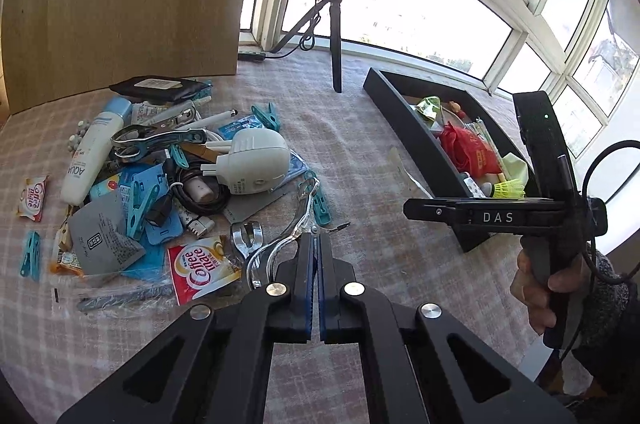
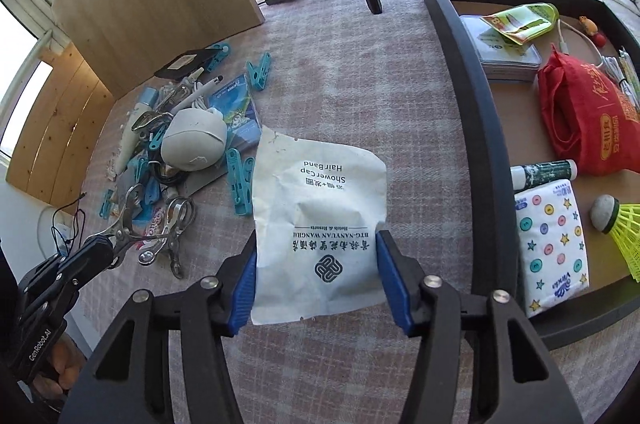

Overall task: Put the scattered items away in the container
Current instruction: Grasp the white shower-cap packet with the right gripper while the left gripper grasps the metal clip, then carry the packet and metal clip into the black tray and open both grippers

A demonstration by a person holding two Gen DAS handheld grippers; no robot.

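- Shower-cap packet (image 2: 320,220): white, crumpled paper sachet with dark print, lying flat on the bench at centre frame, lower corners between open blue jaws.
- Metal clip (image 1: 288,236): shiny chrome, pinched in closed jaws at lower centre, tilted up toward the pile.
- Scattered pile (image 1: 160,180): teal pegs, white plug, tube, creamer sachets, left of frame.
- Black tray (image 2: 460,128): dark rim, right of frame, holding red pouch, tissue pack, shuttlecock.

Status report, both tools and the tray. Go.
Left tool shut on metal clip. Right tool open, straddling shower cap packet on the cloth. Tray to the right, part filled. Path looks open.
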